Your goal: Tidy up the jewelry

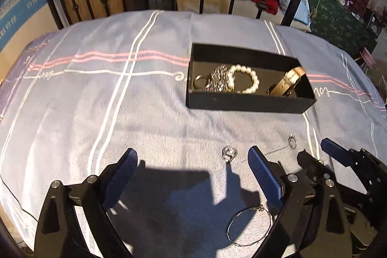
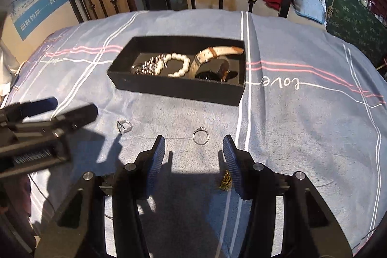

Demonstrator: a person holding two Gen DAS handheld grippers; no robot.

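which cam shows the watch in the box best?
Right wrist: the watch lies in the black box with strap and dark face visible. Left wrist shows only its gold edge behind the box wall.

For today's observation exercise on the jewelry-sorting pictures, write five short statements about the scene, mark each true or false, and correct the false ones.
1. The pearl bracelet lies inside the black box. True.
2. The right hand-held gripper is shut on a ring. False: its jaws stand open and empty, with a plain ring on the bedspread just ahead of them.
3. The watch lies on the bedspread outside the box. False: it is in the box, beside the pearls.
4. A thin wire bangle lies loose on the bedspread near the left hand-held gripper. True.
5. The box has a lid on it. False: it is open at the top.
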